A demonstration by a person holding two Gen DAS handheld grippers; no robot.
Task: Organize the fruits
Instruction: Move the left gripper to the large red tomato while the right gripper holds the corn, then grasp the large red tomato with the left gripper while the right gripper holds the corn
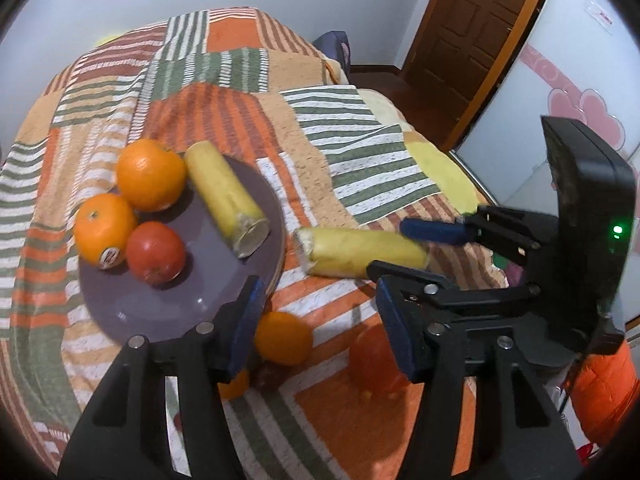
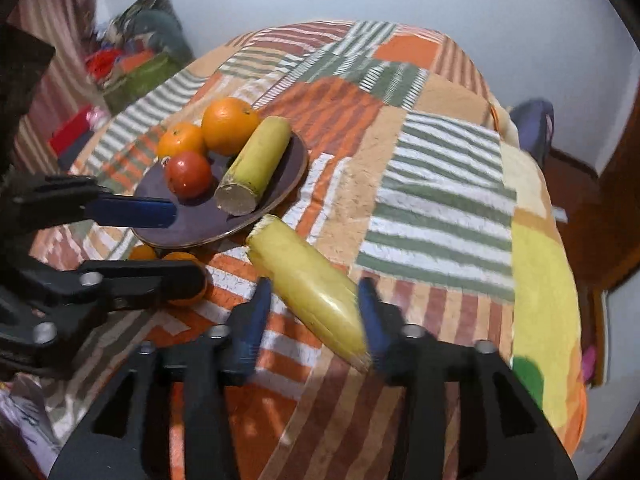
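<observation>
A purple plate [image 1: 168, 300] [image 2: 192, 220] on the patchwork cloth holds two oranges [image 1: 150, 174] [image 2: 230, 124], a red tomato [image 1: 156, 252] [image 2: 188, 174] and a yellow banana piece [image 1: 226, 196] [image 2: 256, 164]. A second banana piece [image 1: 360, 254] [image 2: 308, 280] lies on the cloth beside the plate. My right gripper [image 2: 316, 316] [image 1: 404, 246] is open with its jaws on either side of that piece. My left gripper [image 1: 320, 328] [image 2: 180, 240] is open and empty above a loose orange [image 1: 284, 338] [image 2: 182, 260] at the plate's near edge.
A reddish fruit [image 1: 374, 364] lies on the cloth under my left gripper's right finger, and another small orange [image 1: 236, 386] shows behind the left finger. The cloth-covered surface [image 2: 440, 200] drops off at the right near a wooden door [image 1: 472, 40]. Clutter [image 2: 132, 68] sits far left.
</observation>
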